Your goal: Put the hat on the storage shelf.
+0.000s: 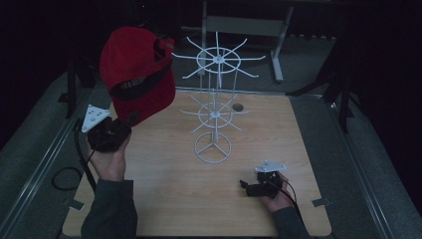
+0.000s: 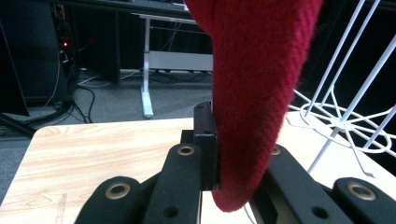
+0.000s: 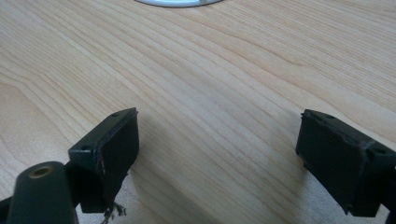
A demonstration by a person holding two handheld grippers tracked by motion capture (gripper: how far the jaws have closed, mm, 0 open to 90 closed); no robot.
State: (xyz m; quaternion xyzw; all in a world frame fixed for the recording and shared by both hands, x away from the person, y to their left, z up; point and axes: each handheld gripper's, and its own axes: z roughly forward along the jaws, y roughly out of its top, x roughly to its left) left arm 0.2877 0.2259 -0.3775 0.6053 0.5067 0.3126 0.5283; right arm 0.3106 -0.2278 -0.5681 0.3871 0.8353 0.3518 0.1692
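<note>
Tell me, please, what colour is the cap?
The cap is red, with a dark band across it; the high view shows it best.

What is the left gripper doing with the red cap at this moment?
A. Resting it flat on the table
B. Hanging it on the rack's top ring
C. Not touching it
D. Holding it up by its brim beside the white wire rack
D: the left gripper is clamped on the brim of the red cap, which is raised off the table, left of the white wire rack.
</note>
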